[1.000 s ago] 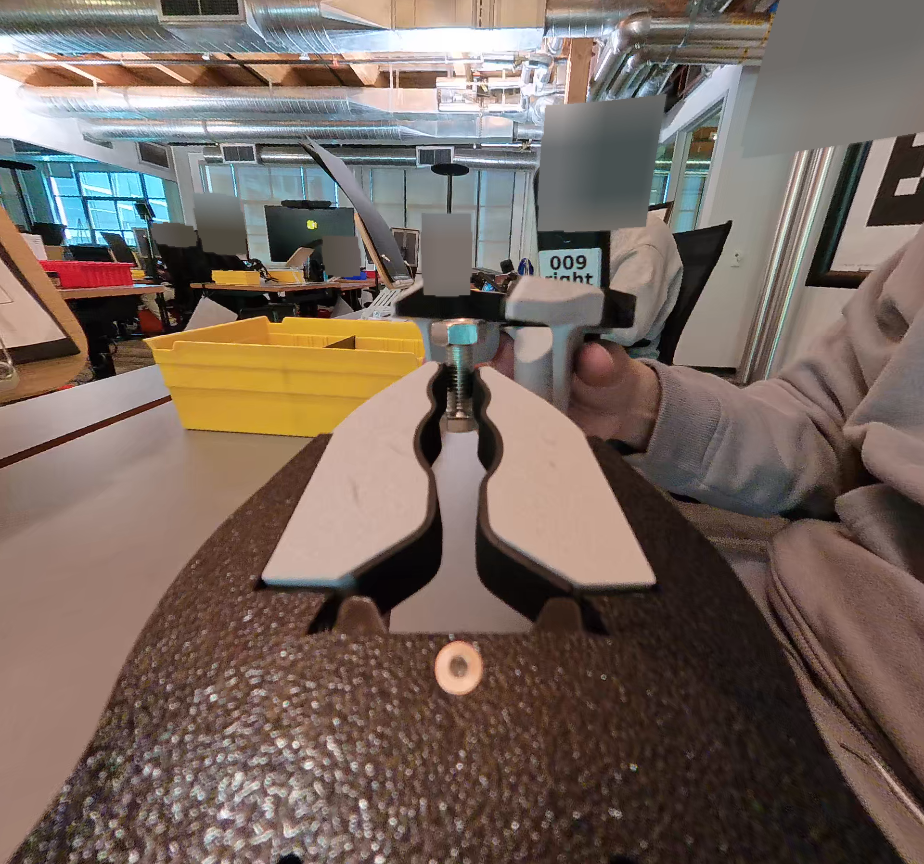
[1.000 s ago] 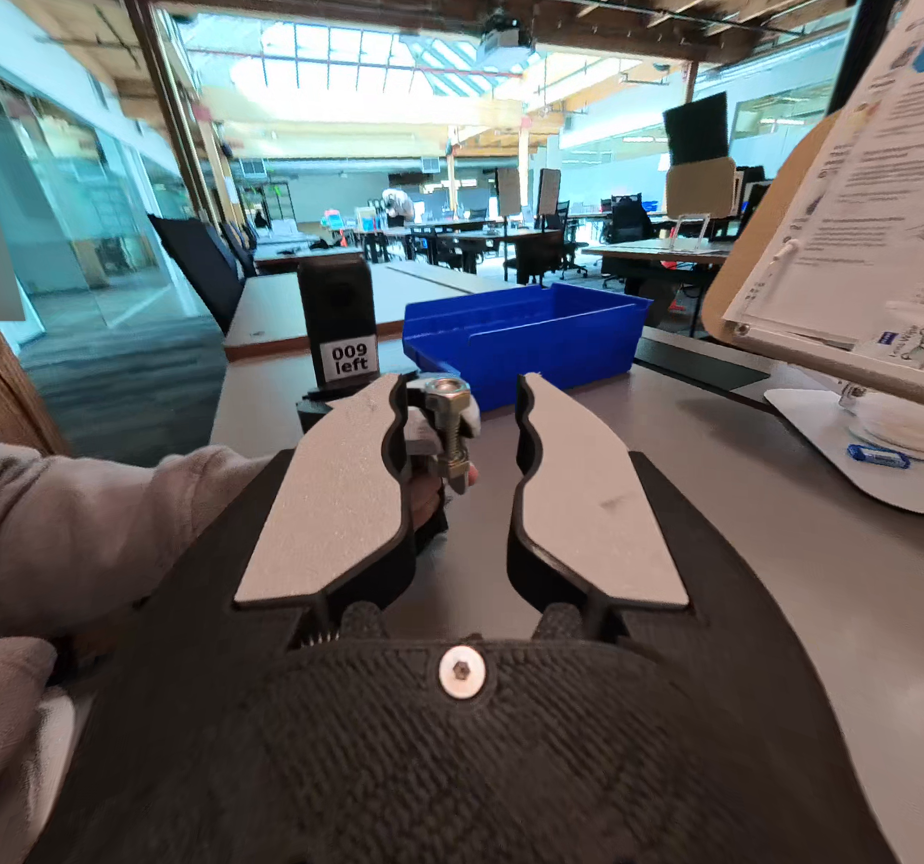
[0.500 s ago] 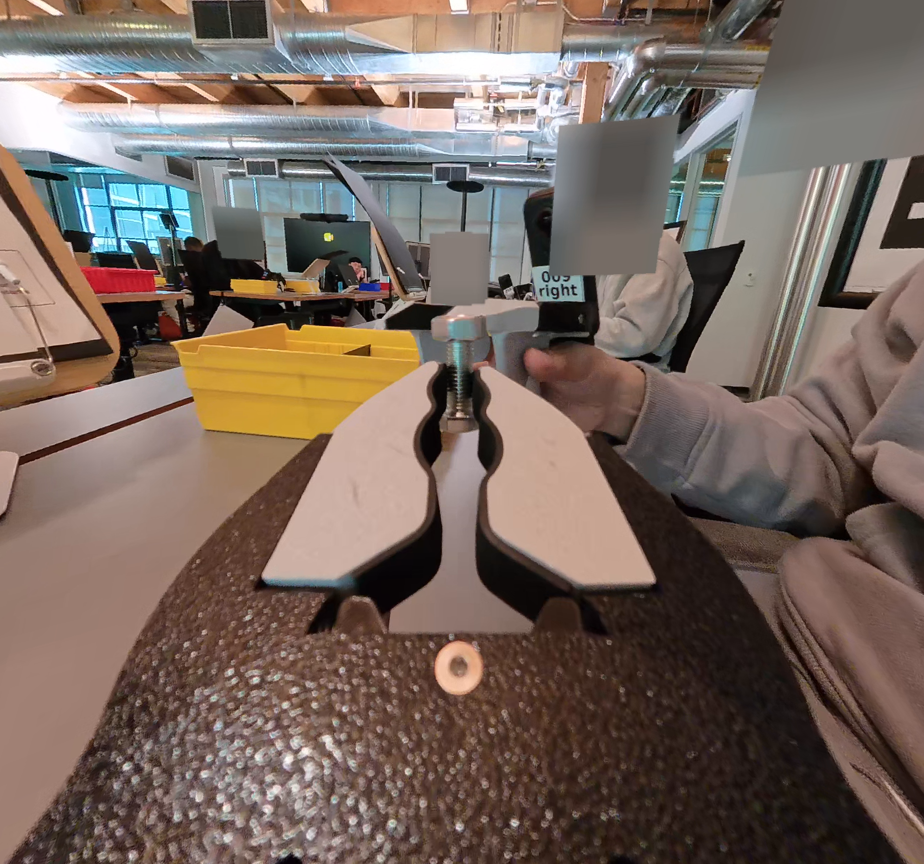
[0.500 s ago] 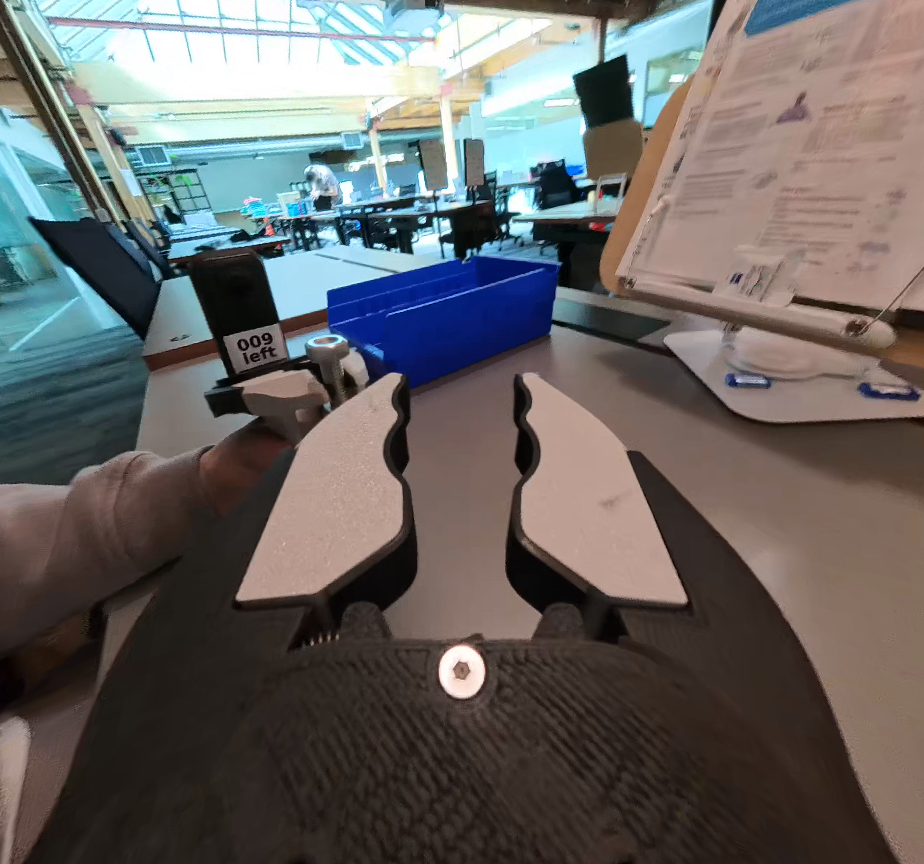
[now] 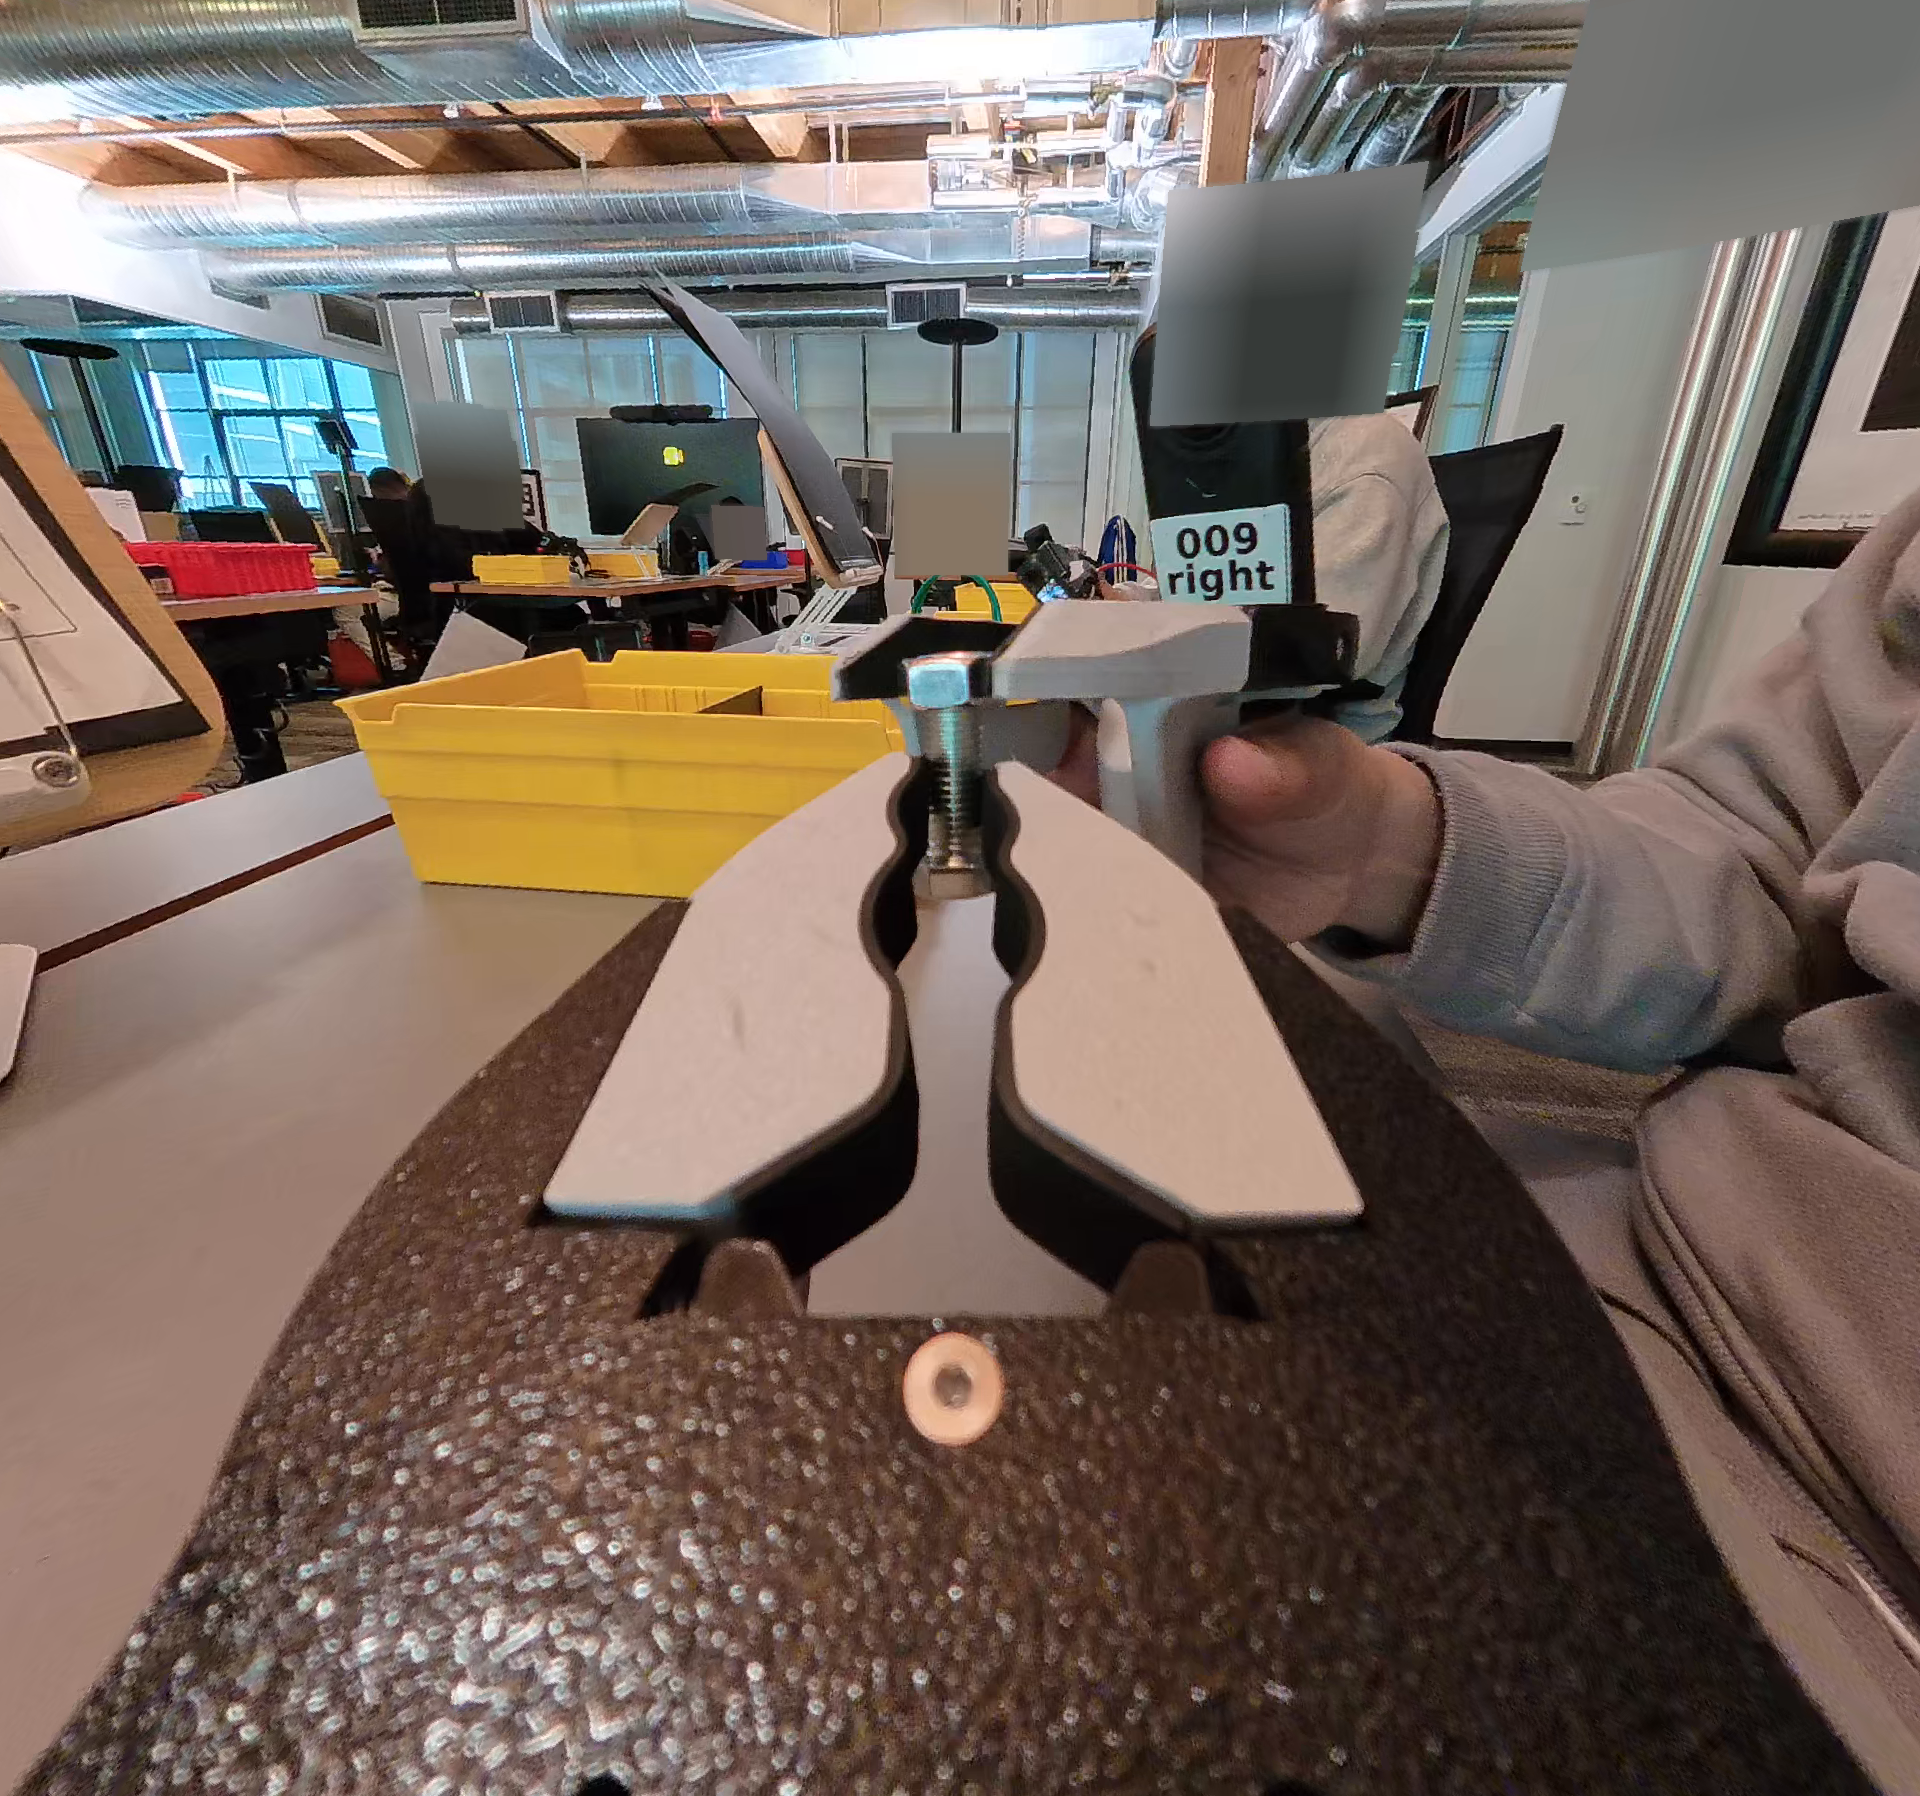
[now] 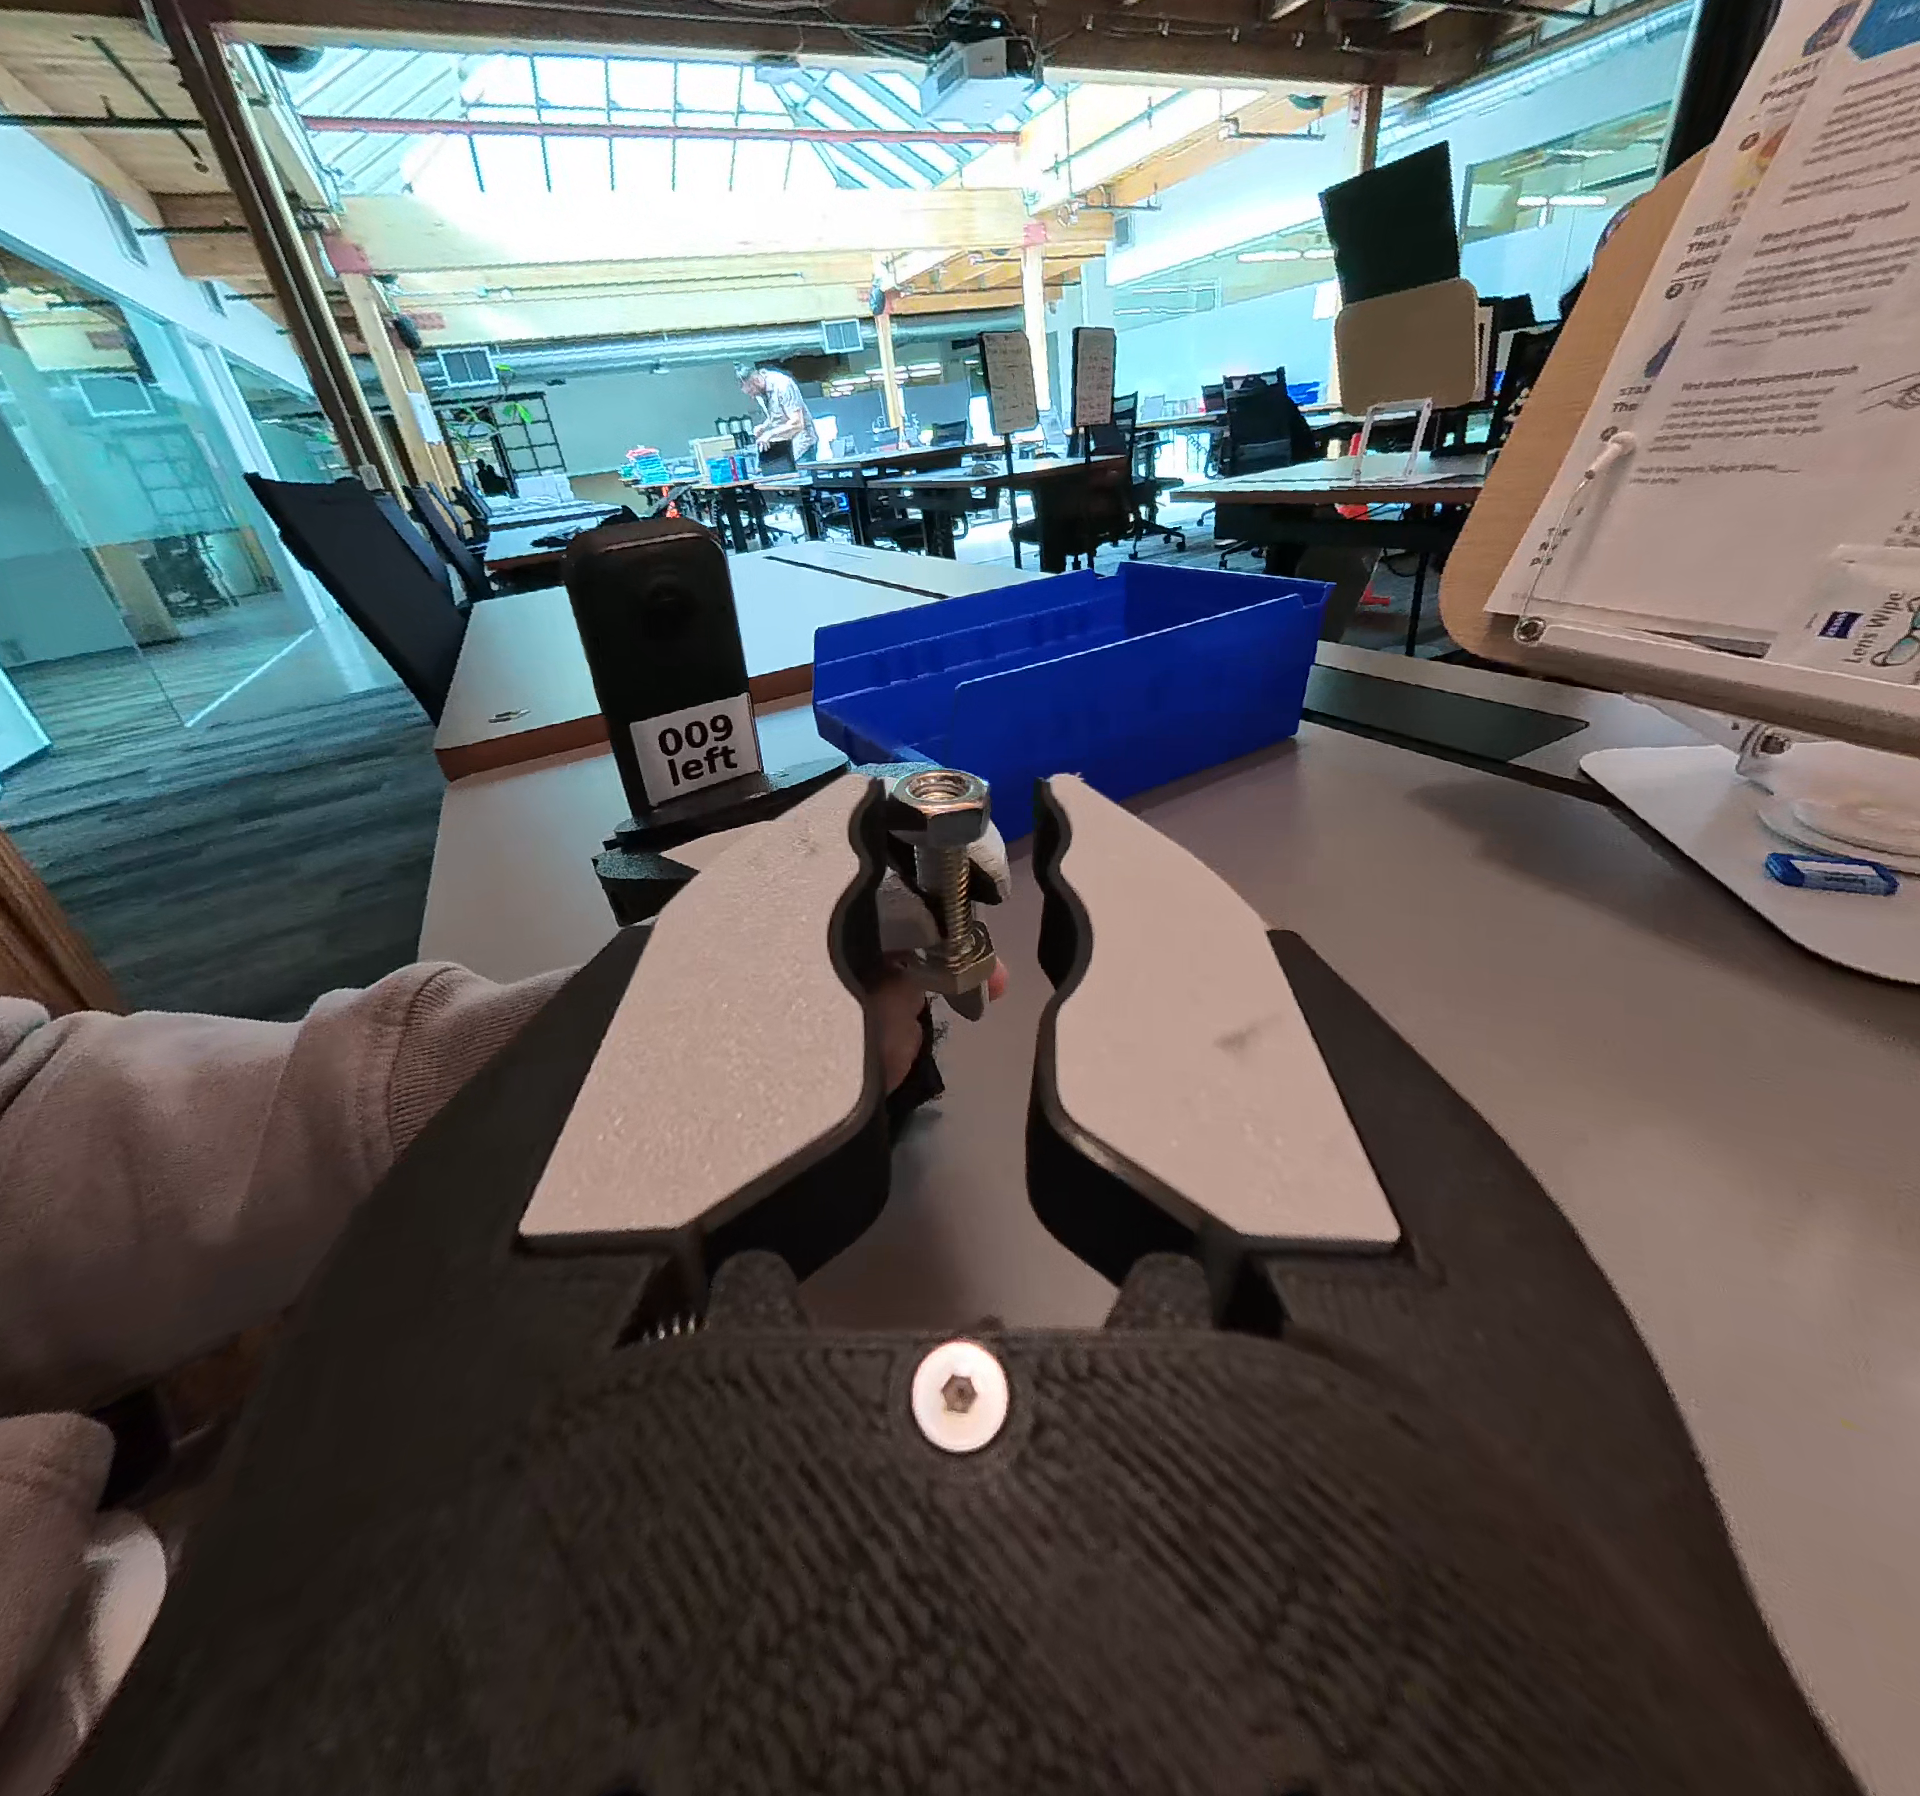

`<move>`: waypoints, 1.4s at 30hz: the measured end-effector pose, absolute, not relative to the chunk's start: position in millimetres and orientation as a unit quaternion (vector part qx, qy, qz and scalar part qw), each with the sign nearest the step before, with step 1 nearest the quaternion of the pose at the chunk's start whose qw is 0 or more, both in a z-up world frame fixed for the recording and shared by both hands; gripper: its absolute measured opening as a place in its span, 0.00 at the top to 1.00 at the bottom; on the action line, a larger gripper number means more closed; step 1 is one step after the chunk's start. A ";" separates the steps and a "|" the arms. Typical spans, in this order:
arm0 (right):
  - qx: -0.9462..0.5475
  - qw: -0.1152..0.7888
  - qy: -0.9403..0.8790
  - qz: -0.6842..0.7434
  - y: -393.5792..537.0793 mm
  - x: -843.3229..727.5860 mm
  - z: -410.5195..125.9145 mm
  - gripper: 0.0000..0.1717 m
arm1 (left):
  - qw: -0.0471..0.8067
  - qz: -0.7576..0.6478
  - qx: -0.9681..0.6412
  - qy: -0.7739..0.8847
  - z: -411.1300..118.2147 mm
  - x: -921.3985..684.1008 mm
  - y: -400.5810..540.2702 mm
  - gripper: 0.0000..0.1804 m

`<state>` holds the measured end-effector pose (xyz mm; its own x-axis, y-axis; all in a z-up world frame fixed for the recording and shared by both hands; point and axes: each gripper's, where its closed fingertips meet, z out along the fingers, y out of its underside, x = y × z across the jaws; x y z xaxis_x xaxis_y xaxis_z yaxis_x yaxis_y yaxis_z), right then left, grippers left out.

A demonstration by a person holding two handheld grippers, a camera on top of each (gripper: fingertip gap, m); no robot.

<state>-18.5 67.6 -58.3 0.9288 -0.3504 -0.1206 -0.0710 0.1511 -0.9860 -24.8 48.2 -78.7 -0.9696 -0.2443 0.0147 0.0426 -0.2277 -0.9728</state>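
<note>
My left gripper is shut on the threaded shank of a steel bolt and holds it upright above the table. A hex nut sits on the bolt's top end. In the right wrist view the nut and bolt stand between the fingers of my right gripper. Its left finger is at the nut. A gap shows between the nut and its right finger, so it is open. The right gripper also shows in the left wrist view, straddling the nut from behind.
A yellow bin stands on the grey table beyond the left gripper. A blue bin stands beyond the right gripper. A document stand on a white base is at the right. A person's hand and grey sleeve are close by. My two grippers' fingertips are within a few centimetres of each other.
The right gripper swung off to the side of the bolt, then came back over the nut with its fingers closer together. The left gripper kept its hold on the bolt.
</note>
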 end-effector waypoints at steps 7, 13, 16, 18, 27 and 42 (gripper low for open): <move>-0.654 0.731 0.162 -0.103 60.9 -14.8 -57.5 0.80 | 0.095 -0.781 -0.088 0.611 -77.6 -22.8 51.1 0.95; -0.646 0.739 0.158 -0.104 39.8 -8.1 -47.2 0.82 | 0.092 -0.794 -0.094 0.594 -73.4 -21.3 57.1 0.95; -0.644 0.745 0.153 -0.081 42.1 -13.5 -46.1 0.80 | 0.092 -0.792 -0.091 0.597 -74.0 -22.0 55.1 0.95; -0.654 0.737 0.143 -0.087 52.1 -18.9 -49.7 0.80 | 0.093 -0.788 -0.089 0.602 -75.4 -22.6 53.0 0.95; -0.660 0.722 0.160 -0.131 67.6 -20.5 -57.5 0.90 | 0.105 -0.778 -0.091 0.613 -78.3 -21.1 51.7 0.95; -0.662 0.745 -0.060 0.054 49.9 -79.2 -49.4 0.90 | -0.090 -0.794 0.055 0.598 -70.1 -81.6 34.0 0.95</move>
